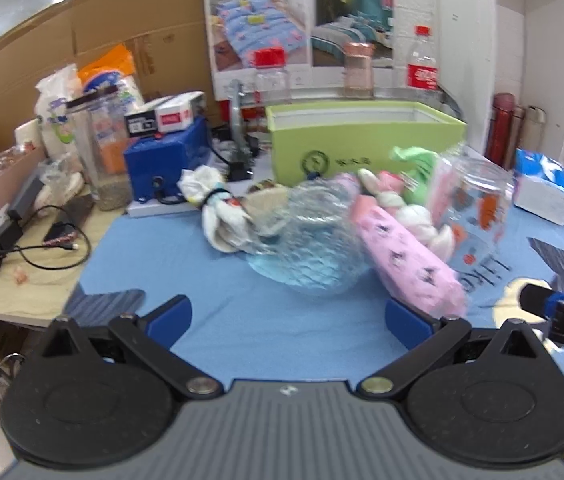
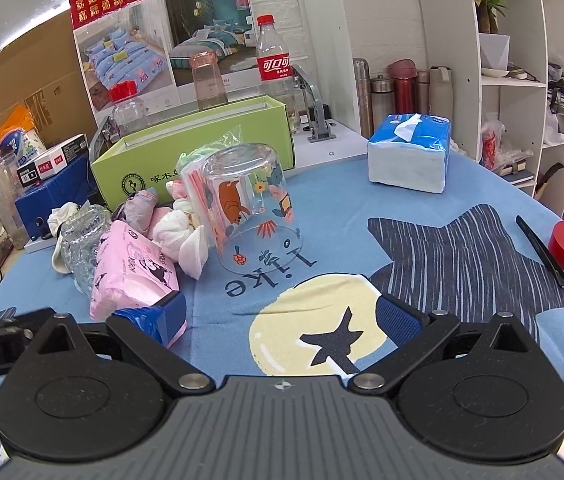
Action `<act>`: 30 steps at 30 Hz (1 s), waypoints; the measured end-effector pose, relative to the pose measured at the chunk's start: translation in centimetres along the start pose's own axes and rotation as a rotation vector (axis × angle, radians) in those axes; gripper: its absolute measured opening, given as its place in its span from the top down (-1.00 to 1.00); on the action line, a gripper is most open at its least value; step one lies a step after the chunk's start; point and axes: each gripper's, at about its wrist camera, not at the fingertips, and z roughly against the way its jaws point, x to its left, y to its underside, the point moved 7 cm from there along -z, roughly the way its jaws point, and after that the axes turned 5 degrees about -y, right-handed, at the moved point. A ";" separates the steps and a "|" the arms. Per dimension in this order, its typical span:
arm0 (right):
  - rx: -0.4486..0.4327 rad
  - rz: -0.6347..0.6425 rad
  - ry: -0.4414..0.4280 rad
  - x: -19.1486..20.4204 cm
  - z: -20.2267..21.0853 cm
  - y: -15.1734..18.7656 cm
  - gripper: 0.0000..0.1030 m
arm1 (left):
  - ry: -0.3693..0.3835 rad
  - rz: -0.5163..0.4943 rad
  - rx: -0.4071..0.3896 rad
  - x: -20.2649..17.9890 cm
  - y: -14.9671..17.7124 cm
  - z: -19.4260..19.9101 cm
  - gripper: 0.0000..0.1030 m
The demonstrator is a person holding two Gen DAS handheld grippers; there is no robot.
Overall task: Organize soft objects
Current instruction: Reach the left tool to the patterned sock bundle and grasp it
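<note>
Both hand-held grippers spread, empty: left, right. Pink tissue pack at my 11 o'clock on table, beside patterned glass. I'd pinch pack mid-body, avoid glass.

My right gripper is hovering wide open above the blue cloth. My left pad is touching the pink tissue pack, which is lying just beside an upturned printed glass and white socks.
</note>
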 end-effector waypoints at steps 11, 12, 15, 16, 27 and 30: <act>0.055 0.011 -0.103 3.7 -3.8 -2.6 -0.73 | -0.167 0.091 0.093 6.8 -3.1 -5.5 -0.99; 0.059 0.027 -0.134 4.7 -4.1 -2.8 -0.73 | -0.176 0.101 0.098 7.1 -3.4 -5.9 -0.99; 0.084 0.077 -0.185 7.4 -5.8 -2.9 -0.73 | -0.186 0.126 0.115 7.7 -4.1 -7.1 -0.99; 0.100 0.095 -0.189 8.0 -6.6 -2.8 -0.73 | -0.187 0.126 0.121 7.7 -4.2 -7.3 -0.99; 0.264 0.152 0.038 -0.8 -6.4 0.9 -0.72 | -0.220 0.042 0.157 6.6 -4.3 -10.6 -0.99; 0.246 0.134 0.128 -4.4 -4.1 0.2 -0.72 | -0.244 0.073 0.172 7.8 -4.9 -11.5 -0.99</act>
